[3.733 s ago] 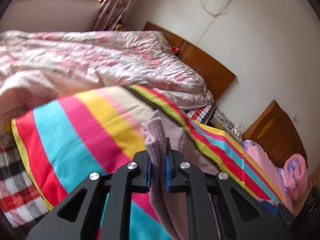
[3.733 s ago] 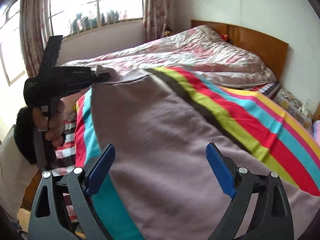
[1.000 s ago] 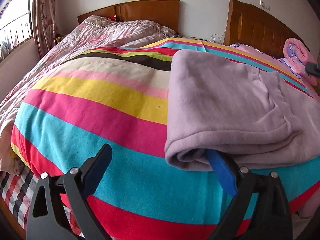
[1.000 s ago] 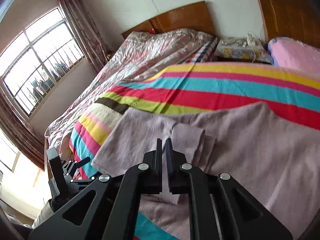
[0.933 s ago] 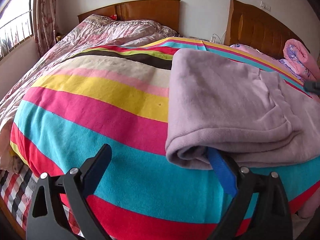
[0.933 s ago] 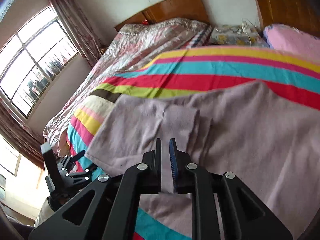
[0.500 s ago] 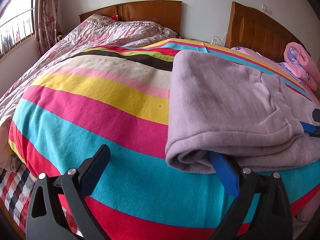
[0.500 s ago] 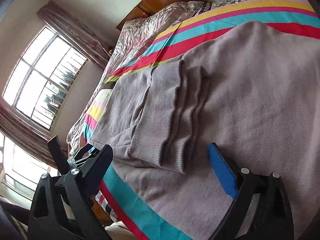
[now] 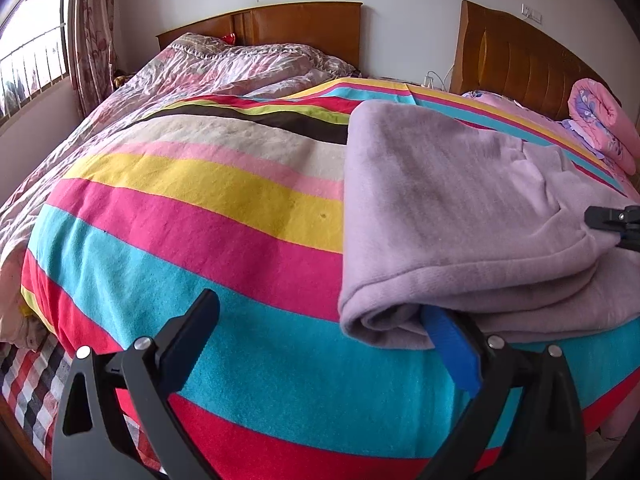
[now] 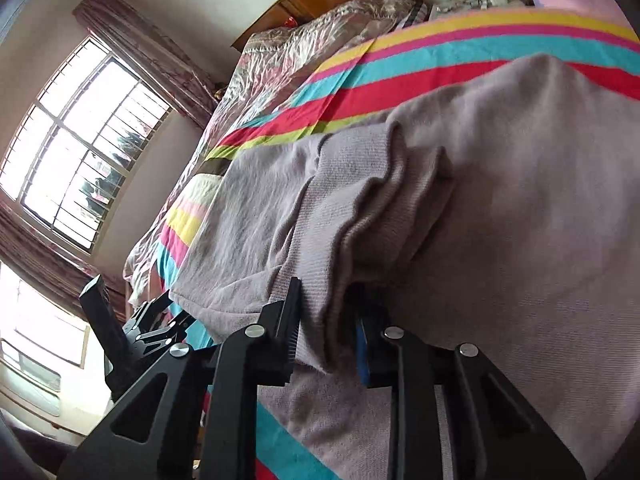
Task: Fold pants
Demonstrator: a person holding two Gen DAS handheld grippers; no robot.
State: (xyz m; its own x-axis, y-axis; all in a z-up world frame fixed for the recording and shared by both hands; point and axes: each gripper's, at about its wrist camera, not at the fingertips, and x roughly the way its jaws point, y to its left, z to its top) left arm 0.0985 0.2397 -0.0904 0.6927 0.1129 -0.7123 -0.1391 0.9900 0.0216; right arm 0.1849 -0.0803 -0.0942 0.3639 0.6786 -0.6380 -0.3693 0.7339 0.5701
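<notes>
Lilac fleece pants [image 9: 452,216] lie folded over on a striped blanket [image 9: 192,216] on the bed. My left gripper [image 9: 320,340] is open at the front edge of the bed; its right finger sits under the folded edge of the pants. My right gripper [image 10: 326,338] is closed on the ribbed waistband of the pants [image 10: 344,208] at the near edge of the upper layer. Its tip shows at the right edge of the left wrist view [image 9: 612,220]. The left gripper shows at the lower left of the right wrist view [image 10: 148,328].
A pink floral quilt [image 9: 208,68] covers the far left of the bed. Two wooden headboards [image 9: 280,24] stand against the white wall. A rolled pink blanket [image 9: 600,120] lies at the far right. A window with curtains [image 10: 80,152] is on the left.
My right gripper, open half a second ago, has moved in and closed on the ribbed waistband. My left gripper stays open at the folded edge, drawn back slightly.
</notes>
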